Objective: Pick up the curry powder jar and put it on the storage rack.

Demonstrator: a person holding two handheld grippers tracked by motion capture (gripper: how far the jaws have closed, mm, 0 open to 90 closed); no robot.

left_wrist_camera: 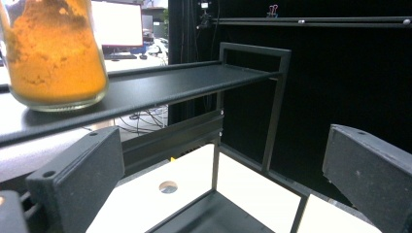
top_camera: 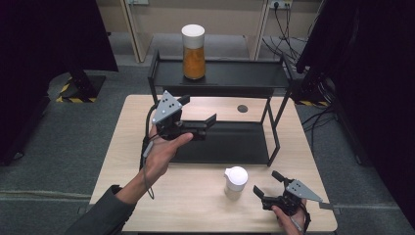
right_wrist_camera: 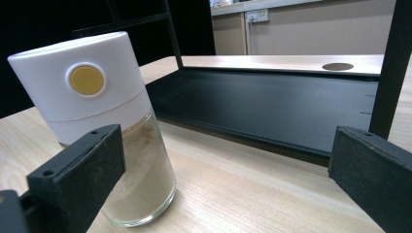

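A white-capped glass shaker of pale powder (top_camera: 235, 181) stands upright on the light wooden table (top_camera: 195, 205), cap up, just before the black metal two-tier rack (top_camera: 222, 142). The right gripper (top_camera: 268, 188) sits beside it, jaws spread. The left gripper (top_camera: 198, 111) hovers over the rack, jaws apart, below the orange-powder jar (top_camera: 193, 51).

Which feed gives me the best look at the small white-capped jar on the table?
The right gripper view: the small jar stands close, showing its white cap with a yellow button and pale powder inside. The high view shows it small from above, beside the right tool.
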